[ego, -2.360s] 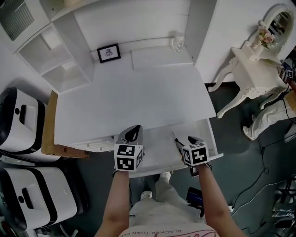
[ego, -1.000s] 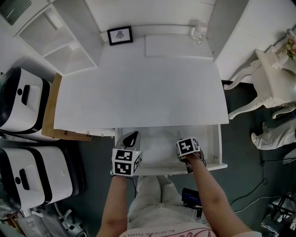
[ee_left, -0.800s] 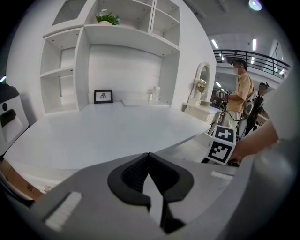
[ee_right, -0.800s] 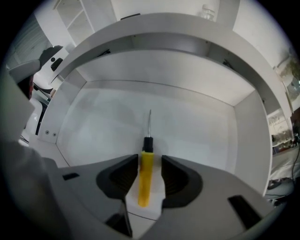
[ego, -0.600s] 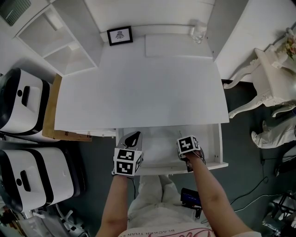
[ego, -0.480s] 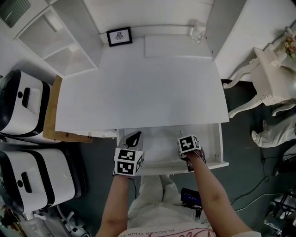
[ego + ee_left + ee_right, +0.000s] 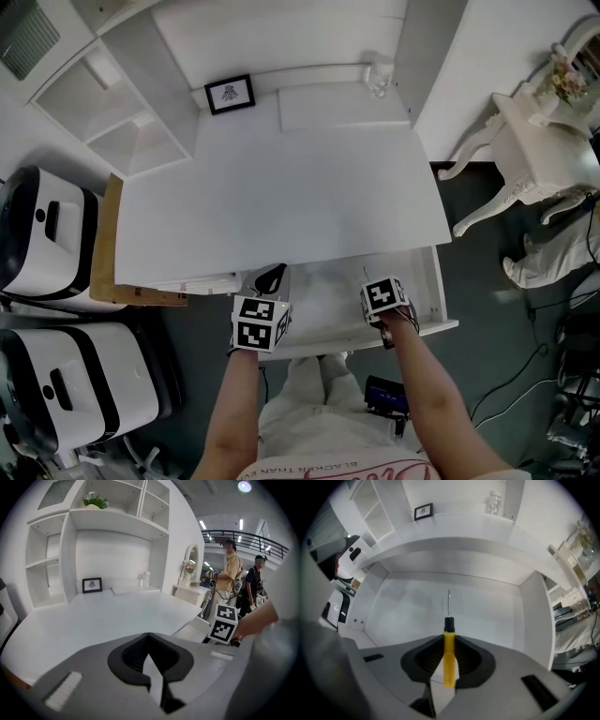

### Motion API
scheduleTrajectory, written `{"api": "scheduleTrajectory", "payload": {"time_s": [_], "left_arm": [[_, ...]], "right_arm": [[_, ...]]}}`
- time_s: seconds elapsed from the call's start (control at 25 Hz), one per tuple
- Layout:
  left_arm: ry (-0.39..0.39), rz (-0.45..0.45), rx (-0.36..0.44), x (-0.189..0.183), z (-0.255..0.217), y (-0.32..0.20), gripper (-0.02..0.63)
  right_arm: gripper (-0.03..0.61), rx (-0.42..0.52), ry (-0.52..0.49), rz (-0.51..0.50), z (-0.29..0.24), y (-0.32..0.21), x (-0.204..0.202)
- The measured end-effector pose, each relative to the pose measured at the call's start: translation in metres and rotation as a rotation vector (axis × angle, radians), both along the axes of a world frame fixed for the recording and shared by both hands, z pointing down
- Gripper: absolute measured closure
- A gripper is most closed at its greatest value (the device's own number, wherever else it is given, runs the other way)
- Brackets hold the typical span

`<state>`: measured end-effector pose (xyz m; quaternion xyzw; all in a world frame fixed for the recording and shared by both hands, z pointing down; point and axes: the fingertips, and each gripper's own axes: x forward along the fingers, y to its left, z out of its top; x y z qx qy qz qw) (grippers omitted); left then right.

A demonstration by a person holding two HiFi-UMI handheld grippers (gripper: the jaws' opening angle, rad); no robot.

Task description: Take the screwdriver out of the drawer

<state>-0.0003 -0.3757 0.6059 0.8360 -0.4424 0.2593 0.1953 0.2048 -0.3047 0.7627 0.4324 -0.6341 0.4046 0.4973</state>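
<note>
The right gripper is pointing steeply down into the open drawer and gripping the screwdriver. Its fingers have just been closing and are pressing on the yellow handle, while the black collar and thin shaft are sticking out past the fingertips (the drawer's white floor is showing beyond them). The left gripper is hovering with its fingers shut together on nothing, the white counter stretching ahead of them toward a framed picture.
</note>
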Motion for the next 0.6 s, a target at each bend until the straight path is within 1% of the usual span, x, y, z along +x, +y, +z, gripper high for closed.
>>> {"api": "scheduleTrajectory", "payload": {"time_s": [0.24, 0.6], "left_arm": [[0.029, 0.043, 0.047, 0.016, -0.025, -0.010, 0.604], [0.082, 0.040, 0.117, 0.019, -0.063, -0.022, 0.604]], "right_arm": [[0.502, 0.034, -0.038, 0.044, -0.024, 0.002, 0.004], [0.502, 0.109, -0.048, 0.043, -0.062, -0.007, 0.007]]}}
